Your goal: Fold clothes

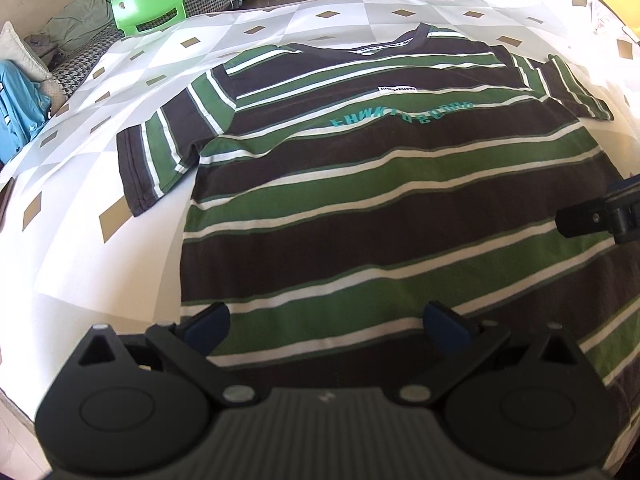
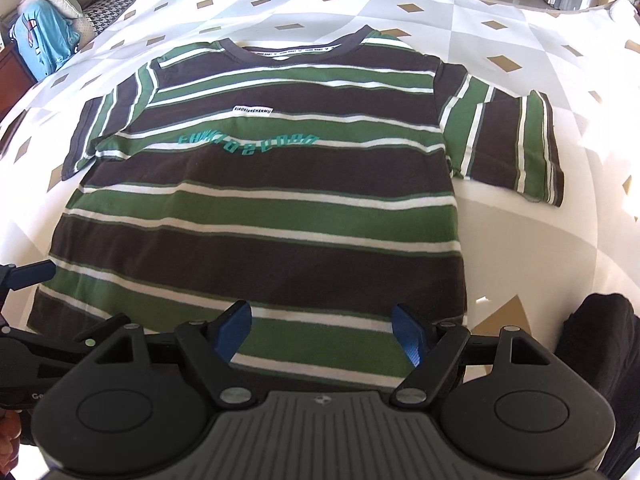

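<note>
A T-shirt point(image 1: 360, 184) point(image 2: 264, 208) striped in brown, green and white lies flat and face up on a white patterned cloth point(image 1: 100, 128), collar at the far side, both short sleeves spread out. My left gripper point(image 1: 326, 326) hovers over the shirt's near hem on its left half, open, nothing between its blue pads. My right gripper point(image 2: 322, 330) hangs over the near hem toward the shirt's right edge, also open and empty. Part of the right gripper shows at the right edge of the left wrist view; part of the left gripper point(image 2: 28, 276) shows at the left edge of the right wrist view.
A green plastic chair point(image 1: 150, 0) stands beyond the far left corner. A sofa with cushions and a blue garment point(image 2: 44, 36) runs along the left. A dark sleeve or trouser leg point(image 2: 600, 360) is at the near right. Papers point(image 1: 608, 20) lie at the far right corner.
</note>
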Demonstrator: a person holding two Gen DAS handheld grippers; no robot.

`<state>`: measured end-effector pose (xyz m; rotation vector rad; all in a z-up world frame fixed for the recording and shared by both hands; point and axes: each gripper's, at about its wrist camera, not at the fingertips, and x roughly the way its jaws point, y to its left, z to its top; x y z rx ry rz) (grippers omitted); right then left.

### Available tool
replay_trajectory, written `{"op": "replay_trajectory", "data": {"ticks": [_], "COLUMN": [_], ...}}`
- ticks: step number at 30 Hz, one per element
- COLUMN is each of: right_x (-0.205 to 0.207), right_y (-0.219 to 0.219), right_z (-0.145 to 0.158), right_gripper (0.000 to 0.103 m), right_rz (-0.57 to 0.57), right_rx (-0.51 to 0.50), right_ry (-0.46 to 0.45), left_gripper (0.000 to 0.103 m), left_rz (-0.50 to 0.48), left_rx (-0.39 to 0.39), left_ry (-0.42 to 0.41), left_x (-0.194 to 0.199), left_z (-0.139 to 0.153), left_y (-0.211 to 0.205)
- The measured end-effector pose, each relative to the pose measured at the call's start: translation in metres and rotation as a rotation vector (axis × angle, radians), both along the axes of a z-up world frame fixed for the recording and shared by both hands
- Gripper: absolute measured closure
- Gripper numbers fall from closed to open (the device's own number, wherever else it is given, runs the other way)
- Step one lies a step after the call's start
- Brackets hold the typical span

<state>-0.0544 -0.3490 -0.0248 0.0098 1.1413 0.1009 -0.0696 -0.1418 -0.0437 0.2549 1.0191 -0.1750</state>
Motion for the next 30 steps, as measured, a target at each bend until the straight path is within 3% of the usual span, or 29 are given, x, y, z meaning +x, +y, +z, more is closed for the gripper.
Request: {"op": "replay_trajectory", "data": {"ticks": [7, 15, 30], "right_x": [-0.011, -0.015, -0.018], "right_y": [0.011, 0.007, 0.006], "right_z": [-0.007, -0.011, -0.013], "right_gripper": [0.026, 0.017, 0.007], "right_rz": [0.025, 0.021, -0.054], "right_rx": [-0.072, -0.096, -0.121], "right_ry": [-0.030, -0.069, -0.096], "left_gripper": [0.000, 0.000, 0.000], "left_rz": [0.003, 0.062, 0.028], "left_rx": [-0.022, -0.112, -0.122], "left_ry": [0.004, 0.055, 0.060], "left_x": [-0.005, -0.009, -0.029], "left_z": [-0.003, -0.007, -0.008], "left_y": [0.003, 0.014, 0.012]}}
